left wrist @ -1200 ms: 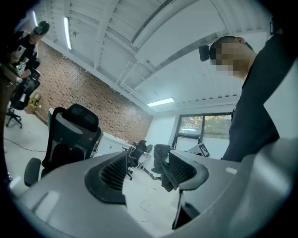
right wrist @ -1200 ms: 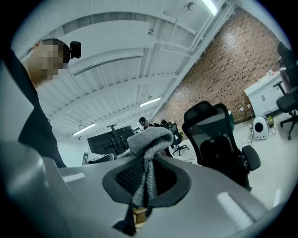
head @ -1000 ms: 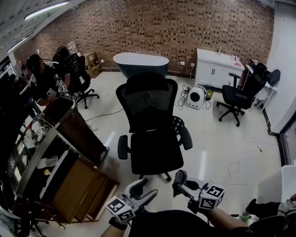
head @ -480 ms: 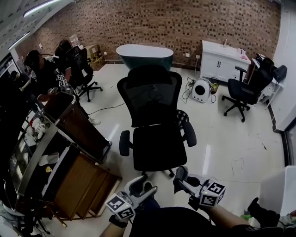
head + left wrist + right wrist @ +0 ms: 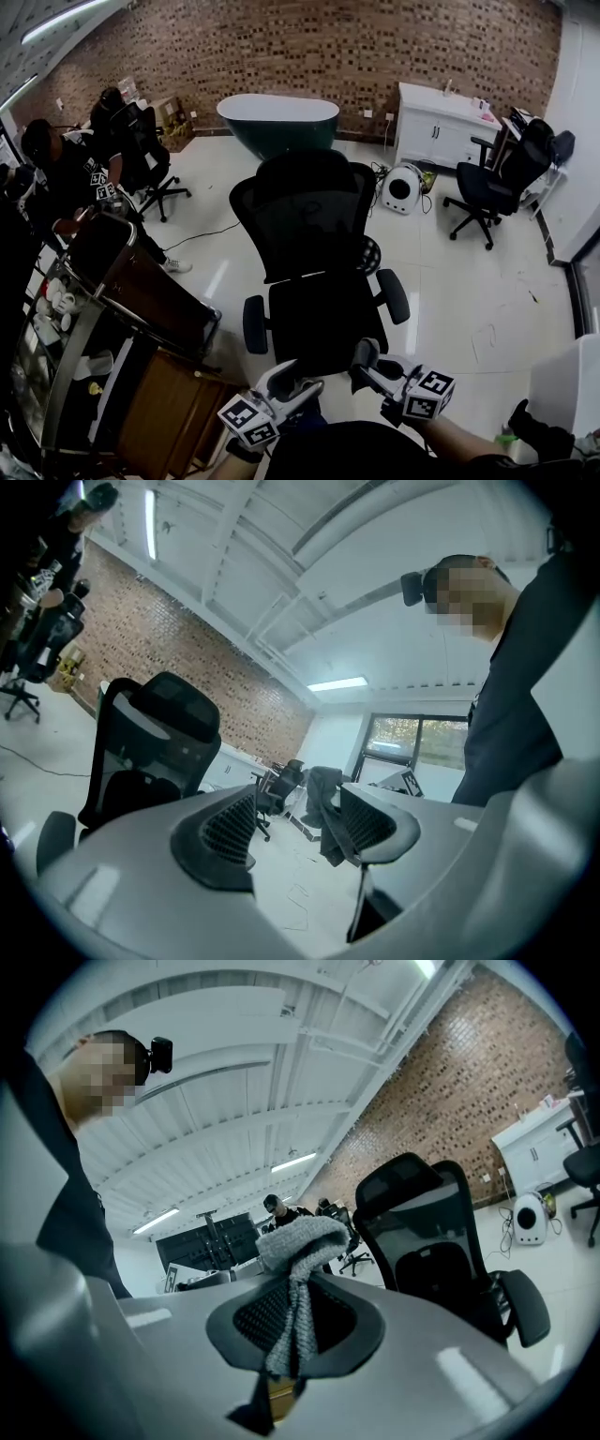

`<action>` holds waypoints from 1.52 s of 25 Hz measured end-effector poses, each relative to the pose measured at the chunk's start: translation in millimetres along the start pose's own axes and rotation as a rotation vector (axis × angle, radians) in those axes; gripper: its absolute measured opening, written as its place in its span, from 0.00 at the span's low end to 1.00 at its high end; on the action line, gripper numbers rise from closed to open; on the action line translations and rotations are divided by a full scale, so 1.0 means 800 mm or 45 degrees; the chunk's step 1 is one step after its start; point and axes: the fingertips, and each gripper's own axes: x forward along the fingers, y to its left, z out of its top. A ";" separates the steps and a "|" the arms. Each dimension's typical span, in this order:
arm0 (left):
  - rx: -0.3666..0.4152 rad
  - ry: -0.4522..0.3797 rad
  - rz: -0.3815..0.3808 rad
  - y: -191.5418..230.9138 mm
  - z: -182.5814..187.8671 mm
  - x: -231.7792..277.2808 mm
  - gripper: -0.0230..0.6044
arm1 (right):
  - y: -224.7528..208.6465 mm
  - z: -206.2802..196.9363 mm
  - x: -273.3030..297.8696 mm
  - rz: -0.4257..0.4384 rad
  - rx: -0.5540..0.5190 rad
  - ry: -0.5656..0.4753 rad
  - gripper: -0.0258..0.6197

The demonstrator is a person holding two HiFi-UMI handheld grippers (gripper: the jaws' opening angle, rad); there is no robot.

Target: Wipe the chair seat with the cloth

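Note:
A black mesh office chair (image 5: 314, 253) stands on the pale floor, its seat (image 5: 323, 314) just ahead of both grippers. My right gripper (image 5: 364, 360) is low in the head view, right of centre, and is shut on a grey cloth (image 5: 298, 1241) that bunches above its jaws. In the right gripper view (image 5: 295, 1321) the chair (image 5: 431, 1241) stands to the right. My left gripper (image 5: 298, 385) is beside it on the left, open, with nothing between its fingers. The left gripper view (image 5: 295, 822) has the chair (image 5: 150, 752) at the left and the cloth (image 5: 323, 822) beyond its jaws.
A wooden cabinet and metal cart (image 5: 141, 309) stand close on the left. At the brick wall are a dark bathtub (image 5: 277, 122) and a white cupboard (image 5: 441, 127). Another black chair (image 5: 497, 178) is at the right, a round white appliance (image 5: 400, 190) on the floor, seated people (image 5: 66, 169) at the far left.
The chair seat now lies closer to both grippers than a second ago. Both grippers keep the same pose, the right still holding the cloth.

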 end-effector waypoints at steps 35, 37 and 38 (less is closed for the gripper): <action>-0.166 0.141 0.126 0.327 0.022 0.077 0.52 | -0.198 -0.008 0.293 0.093 0.021 0.288 0.09; -0.189 0.164 0.153 0.351 0.002 0.080 0.52 | -0.223 -0.038 0.317 0.103 0.031 0.362 0.09; -0.199 0.173 0.166 0.364 -0.008 0.083 0.52 | -0.238 -0.054 0.331 0.105 0.033 0.398 0.09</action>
